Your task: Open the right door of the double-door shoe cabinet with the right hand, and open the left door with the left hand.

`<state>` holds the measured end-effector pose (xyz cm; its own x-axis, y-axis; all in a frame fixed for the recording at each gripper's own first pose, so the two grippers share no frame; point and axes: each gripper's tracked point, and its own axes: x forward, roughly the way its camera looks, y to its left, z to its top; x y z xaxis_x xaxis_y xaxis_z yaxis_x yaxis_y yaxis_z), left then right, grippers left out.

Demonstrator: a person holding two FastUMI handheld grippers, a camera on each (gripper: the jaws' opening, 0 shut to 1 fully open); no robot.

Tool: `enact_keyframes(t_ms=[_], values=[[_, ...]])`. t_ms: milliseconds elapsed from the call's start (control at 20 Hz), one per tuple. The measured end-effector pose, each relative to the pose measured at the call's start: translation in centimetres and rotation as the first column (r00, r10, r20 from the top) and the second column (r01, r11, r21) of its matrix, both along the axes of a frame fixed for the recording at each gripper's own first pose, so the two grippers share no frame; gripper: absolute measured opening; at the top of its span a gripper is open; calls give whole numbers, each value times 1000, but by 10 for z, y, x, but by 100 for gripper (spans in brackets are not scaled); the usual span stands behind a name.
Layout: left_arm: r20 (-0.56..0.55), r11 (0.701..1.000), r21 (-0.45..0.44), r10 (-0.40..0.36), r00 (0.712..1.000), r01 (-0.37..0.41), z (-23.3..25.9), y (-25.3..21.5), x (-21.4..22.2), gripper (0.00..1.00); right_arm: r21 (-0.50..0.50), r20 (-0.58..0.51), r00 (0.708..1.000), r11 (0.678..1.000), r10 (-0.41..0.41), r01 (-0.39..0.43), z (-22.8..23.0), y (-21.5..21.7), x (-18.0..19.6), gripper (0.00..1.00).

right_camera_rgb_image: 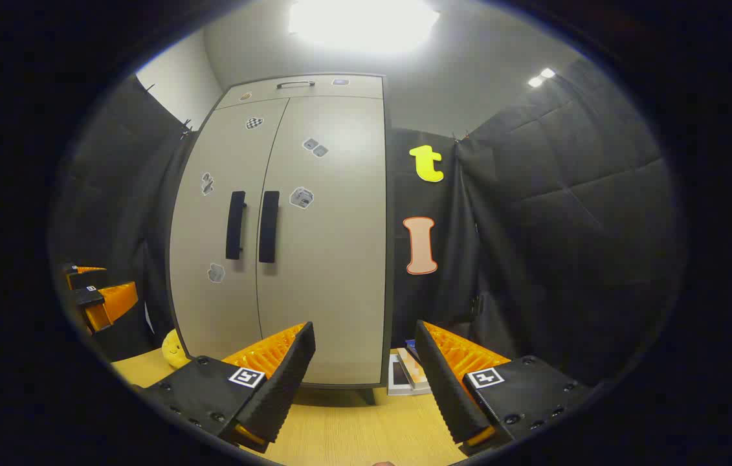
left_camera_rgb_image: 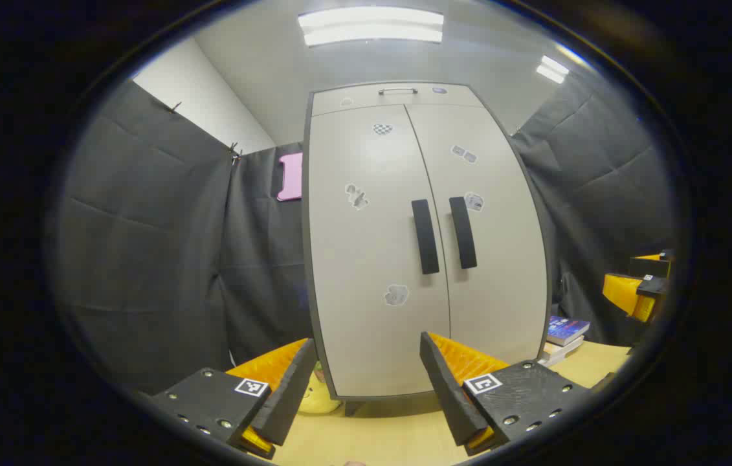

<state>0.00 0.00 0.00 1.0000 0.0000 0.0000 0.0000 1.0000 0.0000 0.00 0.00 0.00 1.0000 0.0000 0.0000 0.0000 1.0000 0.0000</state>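
While both doors are closed, the shoe cabinet [left_camera_rgb_image: 427, 246] fills the centre of the left gripper view and stands centre-left in the right gripper view, on a wooden table [right_camera_rgb_image: 353, 430]. Its left door handle [left_camera_rgb_image: 425, 236] and right door handle [left_camera_rgb_image: 463, 232] sit side by side. At each frame's bottom, left gripper [left_camera_rgb_image: 366, 382] and right gripper [right_camera_rgb_image: 364, 378] have fingers spread apart, holding nothing. Books [left_camera_rgb_image: 565, 333] lie lower right.

cabinet [left_camera_rgb_image: 366, 259] doors: smooth matt laminate look, slight sheen; black handles [left_camera_rgb_image: 426, 236] matt plastic-looking; under the cabinet a light wood-grain tabletop [right_camera_rgb_image: 353, 433]; beside the cabinet, creased matt black cloth [left_camera_rgb_image: 145, 246]
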Motion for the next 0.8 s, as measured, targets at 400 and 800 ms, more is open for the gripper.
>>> enact_keyframes(t_ms=[400,800], values=[[3,1000,6,5,1000,-5,4,4,3,95,-2,9,1000,1000,13,-13,4,6,5,98],[3,1000,6,23,1000,-23,2,14,0,94,4,16,998,998,56,-56,18,22,15,98]])
